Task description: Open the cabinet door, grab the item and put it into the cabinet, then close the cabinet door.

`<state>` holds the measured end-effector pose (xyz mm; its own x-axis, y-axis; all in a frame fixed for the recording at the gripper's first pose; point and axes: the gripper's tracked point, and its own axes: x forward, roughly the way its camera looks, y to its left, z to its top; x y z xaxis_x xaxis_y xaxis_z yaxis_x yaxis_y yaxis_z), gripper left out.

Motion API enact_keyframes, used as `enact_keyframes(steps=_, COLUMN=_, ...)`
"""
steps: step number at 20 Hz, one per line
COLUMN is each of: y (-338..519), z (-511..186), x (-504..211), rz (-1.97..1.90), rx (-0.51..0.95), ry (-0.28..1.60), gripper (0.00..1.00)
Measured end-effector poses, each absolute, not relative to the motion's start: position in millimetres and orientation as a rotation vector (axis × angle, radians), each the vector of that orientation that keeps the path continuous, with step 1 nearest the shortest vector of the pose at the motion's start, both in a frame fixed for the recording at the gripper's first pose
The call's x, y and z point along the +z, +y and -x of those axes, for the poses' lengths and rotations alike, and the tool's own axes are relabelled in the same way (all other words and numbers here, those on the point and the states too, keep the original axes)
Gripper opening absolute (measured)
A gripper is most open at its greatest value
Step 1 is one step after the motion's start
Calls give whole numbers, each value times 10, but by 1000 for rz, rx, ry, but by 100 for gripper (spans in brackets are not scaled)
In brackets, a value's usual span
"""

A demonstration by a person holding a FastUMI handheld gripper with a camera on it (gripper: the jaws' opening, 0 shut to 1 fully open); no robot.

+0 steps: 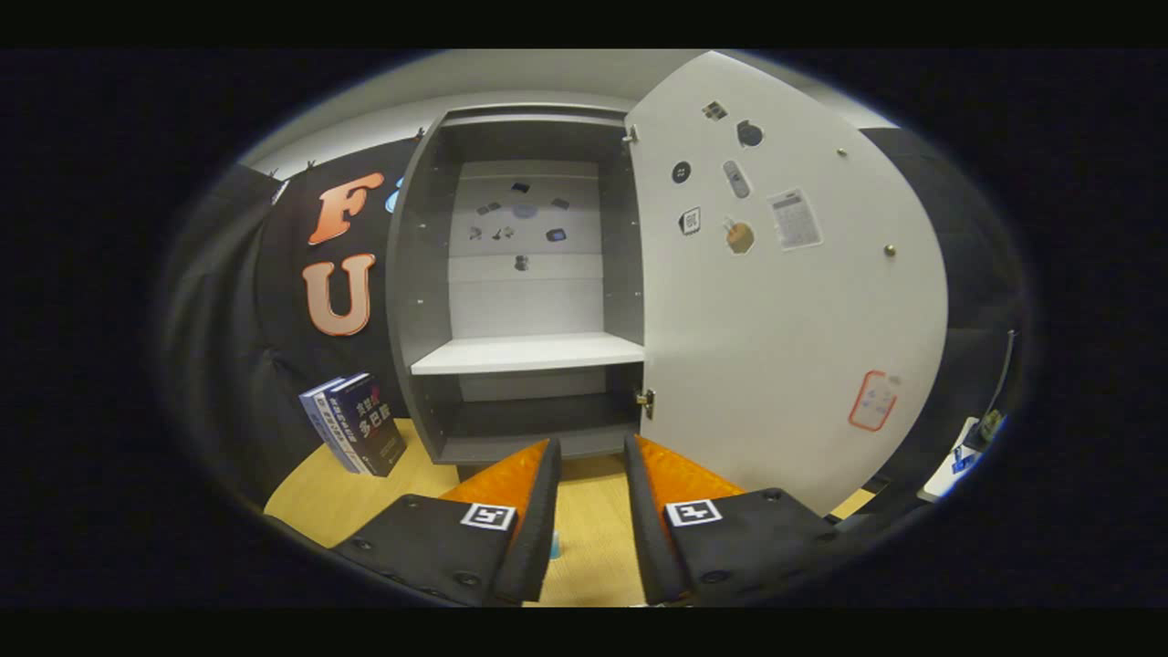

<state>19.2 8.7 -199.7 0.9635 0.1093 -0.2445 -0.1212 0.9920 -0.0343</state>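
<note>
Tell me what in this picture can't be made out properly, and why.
- Stickers on the cabinet back wall: too small and blurred in the claw view.
- Books beside the cabinet: cover print too blurred to read.
- Lower compartment: its floor is partly hidden behind the open claw, whose fingers hold nothing.
- Things beyond the open door: hidden by the door itself.

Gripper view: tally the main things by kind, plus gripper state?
Grey cabinet, open, bare white shelf inside: 1
White cabinet door, swung open with stickers on it: 1
Dark blue books, upright beside the cabinet on the wooden tabletop: 2
Gripper, fingers apart, holding nothing, just short of the cabinet: 1
Total: 5
</note>
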Motion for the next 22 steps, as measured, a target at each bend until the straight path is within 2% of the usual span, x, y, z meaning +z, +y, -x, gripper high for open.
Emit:
enact_keyframes(steps=1, y=149, z=-209, x=-2172, rz=49, rx=129, ry=270, gripper=52)
enact_keyframes(steps=7, y=340, z=-283, x=-3017, rz=90, rx=151, ry=393, gripper=82)
enact_keyframes(steps=12, y=503, z=-336, x=-3472, rz=106, rx=188, ry=458, gripper=86)
enact_keyframes(steps=15, y=502, z=-375, x=-3698, rz=128, rx=189, ry=498, gripper=97)
enact_keyframes(steps=22, y=431, z=-457, x=-4167, rz=144, rx=179, ry=589, gripper=97)
